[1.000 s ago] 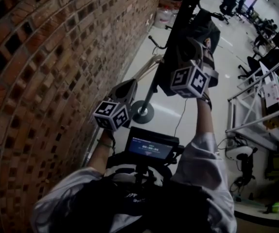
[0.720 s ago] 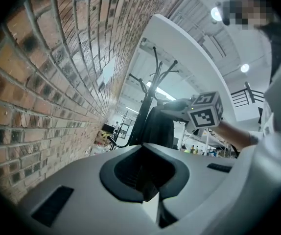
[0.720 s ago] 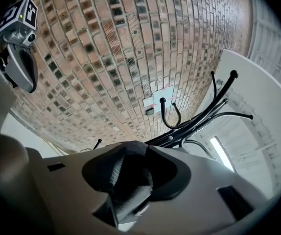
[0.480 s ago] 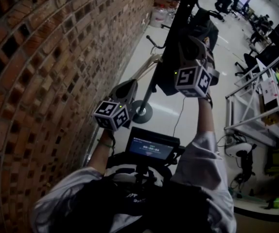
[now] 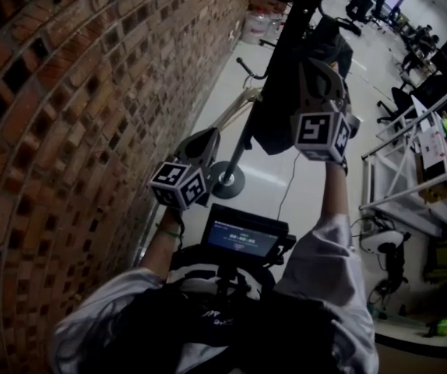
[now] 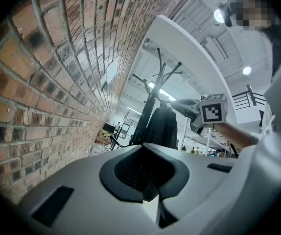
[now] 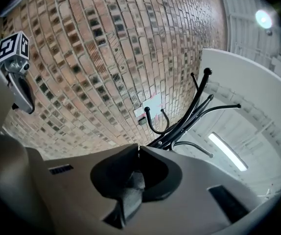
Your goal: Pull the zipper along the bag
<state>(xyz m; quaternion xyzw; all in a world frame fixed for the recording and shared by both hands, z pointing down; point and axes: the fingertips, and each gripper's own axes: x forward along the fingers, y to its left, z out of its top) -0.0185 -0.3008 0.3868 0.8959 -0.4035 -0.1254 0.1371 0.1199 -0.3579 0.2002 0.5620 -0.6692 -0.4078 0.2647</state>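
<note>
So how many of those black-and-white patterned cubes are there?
2. One cube on the left gripper beside the brick wall; the other on the right gripper, up at the bag. None seems hidden.

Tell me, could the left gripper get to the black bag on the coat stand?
Probably yes: the left gripper faces the black bag with only open air between; the right gripper sits off to one side.
</note>
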